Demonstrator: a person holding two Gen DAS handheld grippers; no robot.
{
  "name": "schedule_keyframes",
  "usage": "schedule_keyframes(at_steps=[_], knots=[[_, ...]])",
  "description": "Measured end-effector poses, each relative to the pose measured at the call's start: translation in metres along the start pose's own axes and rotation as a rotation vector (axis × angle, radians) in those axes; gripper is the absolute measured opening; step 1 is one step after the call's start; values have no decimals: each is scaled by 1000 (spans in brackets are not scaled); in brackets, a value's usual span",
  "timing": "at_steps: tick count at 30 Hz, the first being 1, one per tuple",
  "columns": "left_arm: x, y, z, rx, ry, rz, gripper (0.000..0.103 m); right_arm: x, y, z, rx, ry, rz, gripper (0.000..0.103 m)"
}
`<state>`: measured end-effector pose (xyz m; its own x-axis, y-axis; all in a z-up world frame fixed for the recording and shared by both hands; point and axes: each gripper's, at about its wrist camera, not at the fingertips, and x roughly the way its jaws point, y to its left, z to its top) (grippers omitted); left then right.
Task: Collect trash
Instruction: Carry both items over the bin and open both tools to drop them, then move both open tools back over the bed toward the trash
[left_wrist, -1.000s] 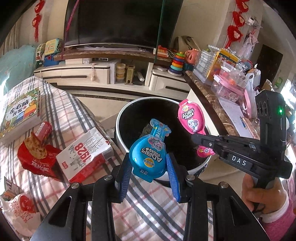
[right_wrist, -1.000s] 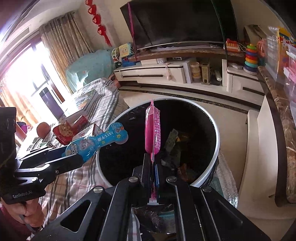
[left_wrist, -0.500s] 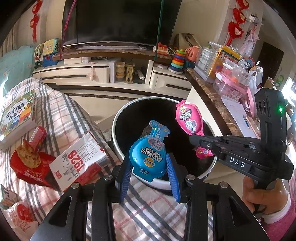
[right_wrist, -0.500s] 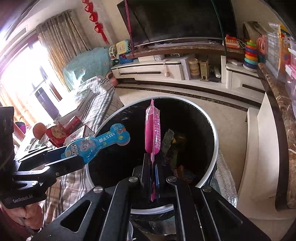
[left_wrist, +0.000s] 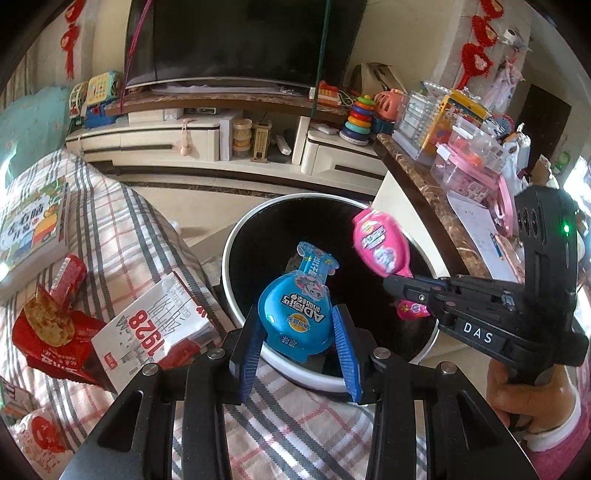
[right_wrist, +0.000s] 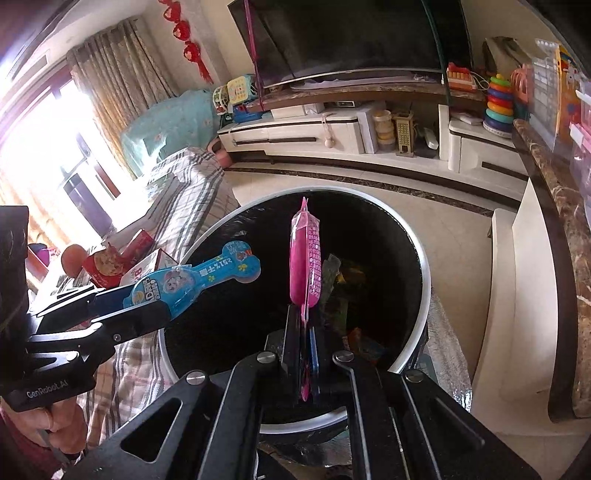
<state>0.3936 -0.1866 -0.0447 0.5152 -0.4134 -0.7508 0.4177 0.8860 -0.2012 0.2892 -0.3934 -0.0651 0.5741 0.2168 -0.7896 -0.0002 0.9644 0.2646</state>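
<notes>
On the far left we see a soft checked cloth (left_wrist: 122, 236) in grey, pink and white, draped over a rounded surface. On it lie a glossy picture book (left_wrist: 31, 225), a crumpled red snack bag (left_wrist: 51, 332) printed with a cookie, and a creased white-and-red paper pack (left_wrist: 159, 328) marked 1928.

Next comes our left gripper (left_wrist: 297, 345), black angular arms ending in ribbed blue pads (left_wrist: 341, 343). Between them sits the blue wrapper (left_wrist: 295, 314), a shiny plastic blister with a round belly and a bone-shaped neck. Its jaws are opening; the left pad touches the wrapper's edge while the right stands just off it. The wrapper hangs over the near rim of the trash bin (left_wrist: 236, 254).

The bin is round, with a smooth pale rim and a glossy black liner; crumpled scraps lie at its bottom in the right wrist view.

Further right, our right gripper (right_wrist: 303, 341) carries the pink wrapper (right_wrist: 306, 273), the same shape seen edge-on, thin and flat with a bulging middle. Its jaws stand very narrow and are opening, with the wrapper's flat tail between them. This wrapper is above the bin's open mouth.

At the far right runs a brown marbled counter (left_wrist: 424, 181) crowded with clear plastic boxes (left_wrist: 469, 155).
</notes>
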Motion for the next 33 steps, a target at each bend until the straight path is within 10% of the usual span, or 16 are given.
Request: schedule_keyframes(at_steps=[5, 18, 33], knots=[[-1, 4, -1, -25, -1, 6, 48, -1, -2, 1, 6, -2, -2, 14], [-52, 24, -54, -79, -23, 33, 57, -25, 20, -14, 7, -62, 43, 78], [-137, 68, -134, -223, -46, 123, 58, -37, 90, -52, -20, -66, 139, 92]])
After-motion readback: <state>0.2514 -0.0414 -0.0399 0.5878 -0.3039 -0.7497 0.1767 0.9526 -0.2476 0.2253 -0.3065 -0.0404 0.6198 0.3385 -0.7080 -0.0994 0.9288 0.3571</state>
